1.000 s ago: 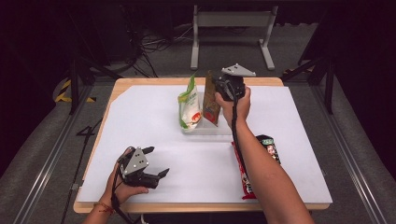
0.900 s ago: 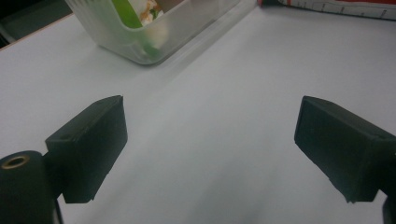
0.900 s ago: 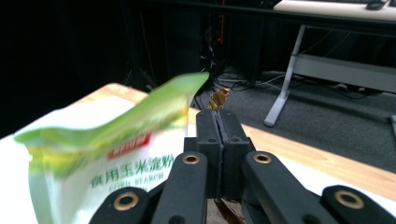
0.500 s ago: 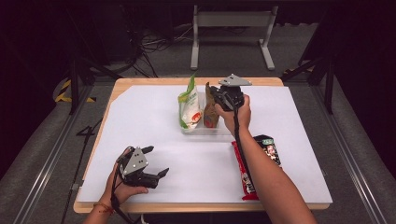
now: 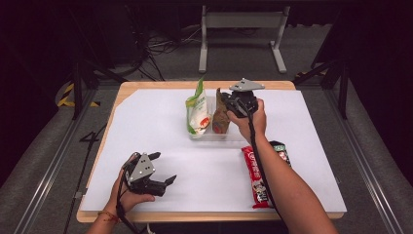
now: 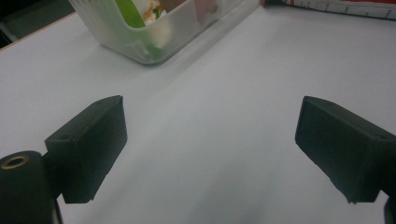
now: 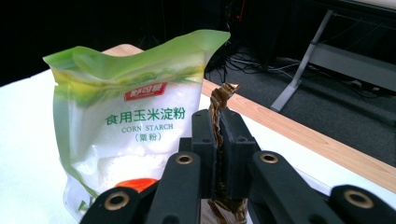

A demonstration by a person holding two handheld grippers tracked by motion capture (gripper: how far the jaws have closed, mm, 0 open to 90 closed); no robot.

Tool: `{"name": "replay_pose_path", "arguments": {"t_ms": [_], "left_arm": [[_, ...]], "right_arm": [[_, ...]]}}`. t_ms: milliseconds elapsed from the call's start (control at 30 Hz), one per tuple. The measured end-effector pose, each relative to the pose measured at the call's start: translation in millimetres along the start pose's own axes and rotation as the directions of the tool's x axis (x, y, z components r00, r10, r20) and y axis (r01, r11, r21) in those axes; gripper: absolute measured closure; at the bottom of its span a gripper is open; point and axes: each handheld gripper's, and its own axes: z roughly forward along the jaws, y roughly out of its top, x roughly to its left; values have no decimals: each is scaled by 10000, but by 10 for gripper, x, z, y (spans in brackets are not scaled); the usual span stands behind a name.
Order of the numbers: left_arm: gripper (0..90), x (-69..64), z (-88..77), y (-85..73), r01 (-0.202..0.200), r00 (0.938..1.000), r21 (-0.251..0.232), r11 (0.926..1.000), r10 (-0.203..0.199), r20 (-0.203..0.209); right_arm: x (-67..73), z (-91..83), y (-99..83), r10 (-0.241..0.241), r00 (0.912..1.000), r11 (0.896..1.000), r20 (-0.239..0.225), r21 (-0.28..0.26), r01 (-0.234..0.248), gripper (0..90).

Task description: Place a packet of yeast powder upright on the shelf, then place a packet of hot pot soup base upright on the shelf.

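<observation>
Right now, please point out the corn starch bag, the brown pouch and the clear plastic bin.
corn starch bag (image 7: 135,126), right gripper view, on its printed front.
brown pouch (image 7: 220,100), right gripper view, on its top edge above the fingers.
clear plastic bin (image 6: 187,28), left gripper view, on its near wall.

green-and-white pouch (image 7: 135,126) printed "corn starch", chinese "食用玉米淀粉" above it, "(粟粉)" beneath
</observation>
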Motion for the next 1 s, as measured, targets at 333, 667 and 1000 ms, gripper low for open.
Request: {"name": "replay_pose_path", "arguments": {"t_ms": [333,667,1000], "left_arm": [[99,-11,6,-2,12,10000,65,10000,-13,62],[99,-17,19,-18,-41,9999,206,9998,39,98],[99,-43,41,3,-132,9998,244,9996,128,157]], "right_arm": [[-11,-76,13,-414,9990,9984,-189,383,421,811],[-45,-131,-6,-456,9984,9977,-334,487,472,775],[-77,-285,-51,-716,9963,9952,-476,628,746,686]]}}
